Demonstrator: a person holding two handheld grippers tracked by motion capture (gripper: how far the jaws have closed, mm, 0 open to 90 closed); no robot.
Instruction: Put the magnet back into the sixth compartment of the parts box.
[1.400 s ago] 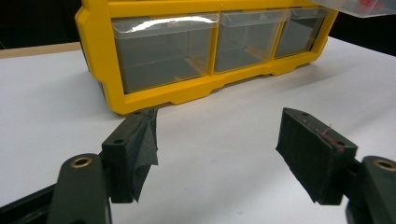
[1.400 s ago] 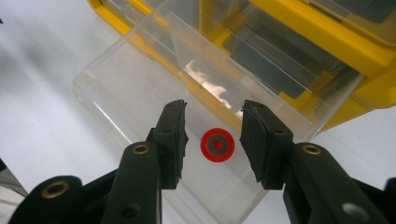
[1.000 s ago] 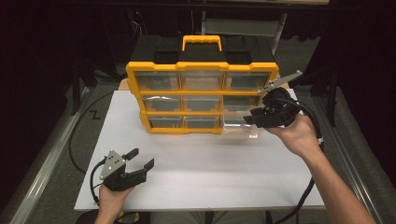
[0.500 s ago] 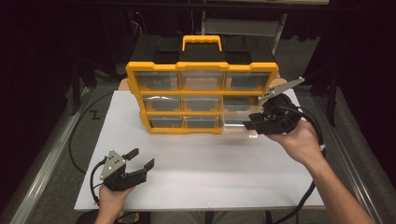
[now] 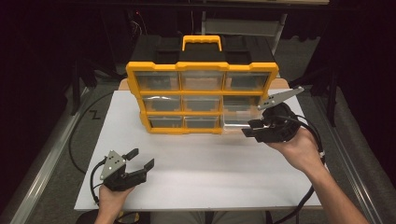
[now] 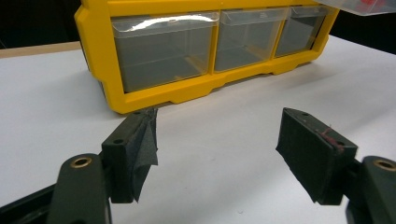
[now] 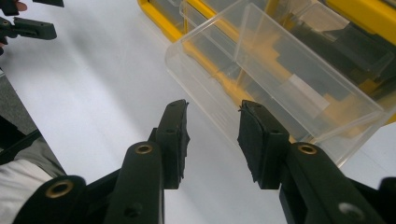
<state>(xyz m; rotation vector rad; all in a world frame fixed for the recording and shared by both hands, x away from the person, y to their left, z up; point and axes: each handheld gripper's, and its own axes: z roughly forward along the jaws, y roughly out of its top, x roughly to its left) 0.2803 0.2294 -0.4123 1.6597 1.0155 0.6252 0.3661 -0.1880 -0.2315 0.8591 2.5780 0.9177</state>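
You're working at a white tabletop [image 5: 201, 177] that is brightly lit, while the room behind it lies in near darkness. A metal rail [image 5: 44, 161] runs along the tabletop's left side over grey floor [image 5: 56, 116]. Behind the far edge you can make out dark furniture legs [image 5: 74, 88] and a grey panel [image 5: 243, 28].

left claw [image 5: 140, 159] resting low, jaws spread wide, right claw [image 5: 254, 130] raised, jaws just opening slightly

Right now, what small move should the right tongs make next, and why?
Probably back the right tongs away from the clear drawer: their jaws have just been opening, nothing sits between them, and the drawer lies pulled out of the yellow organizer.
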